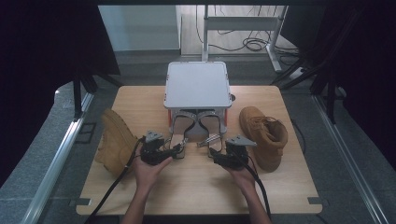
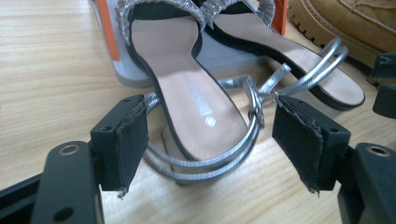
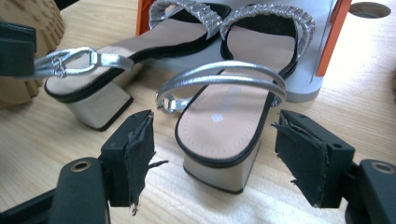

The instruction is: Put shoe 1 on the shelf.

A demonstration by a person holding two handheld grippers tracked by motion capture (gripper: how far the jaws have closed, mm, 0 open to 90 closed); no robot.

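A pair of silver-strapped block-heel sandals lies with the toes under a grey, orange-sided stand (image 1: 198,84) and the heels toward me. My left gripper (image 1: 179,149) is open, and the left sandal (image 2: 187,98) has its heel and back strap between the pads (image 2: 133,140) without touching them. My right gripper (image 1: 212,148) is open too, its jaws standing either side of the right sandal (image 3: 224,130) at the block heel, apart from it. The other sandal (image 3: 93,88) lies to its left in the right gripper view.
A tan boot (image 1: 116,140) lies on its side left of the stand. Its mate (image 1: 264,135) stands upright at the right, close to my right hand. The wooden table (image 1: 196,186) ends in front edge brackets, with dark curtains on both sides.
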